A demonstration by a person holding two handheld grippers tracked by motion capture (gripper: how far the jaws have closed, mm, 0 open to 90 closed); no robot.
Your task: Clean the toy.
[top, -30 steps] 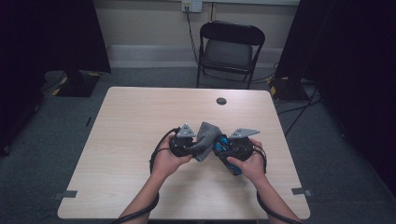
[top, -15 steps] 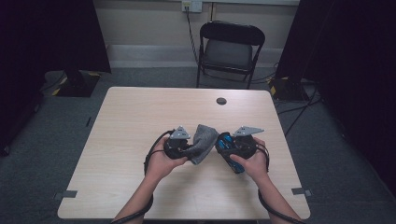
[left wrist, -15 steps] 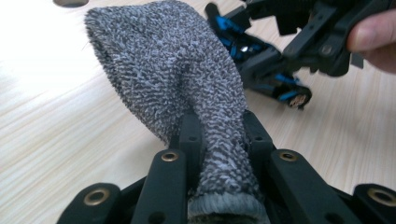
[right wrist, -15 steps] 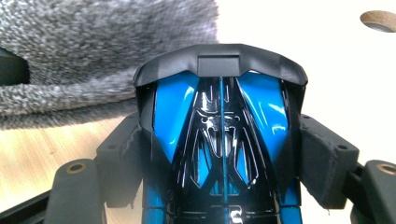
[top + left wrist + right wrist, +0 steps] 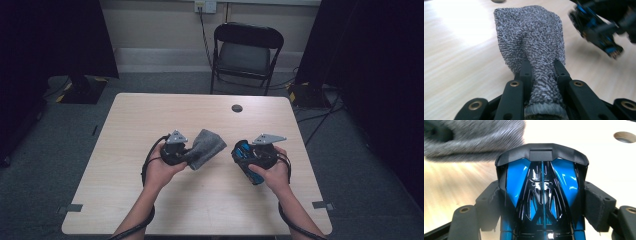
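Observation:
A grey terry cloth (image 5: 531, 37) sticks out forward from my left gripper (image 5: 541, 67), whose jaws are shut on its bunched end. In the high view the cloth (image 5: 206, 146) hangs just above the table, to the right of the left gripper (image 5: 187, 153). My right gripper (image 5: 544, 203) grips a glossy blue and black plastic object (image 5: 541, 177) by its two sides. From above, that object (image 5: 244, 154) points left toward the cloth with a small gap between them. The right gripper (image 5: 250, 156) is held right of centre. The cloth's blurred edge (image 5: 474, 137) lies just beyond the object.
The light wooden table (image 5: 150, 115) has a round cable hole (image 5: 237, 108) near its far edge. A black folding chair (image 5: 245, 55) stands behind the table. Cables run across the floor at the far right.
The two grippers have drawn apart. The left hand moved left with the cloth, which had been pressed against the blue and black object and now hangs free of it.

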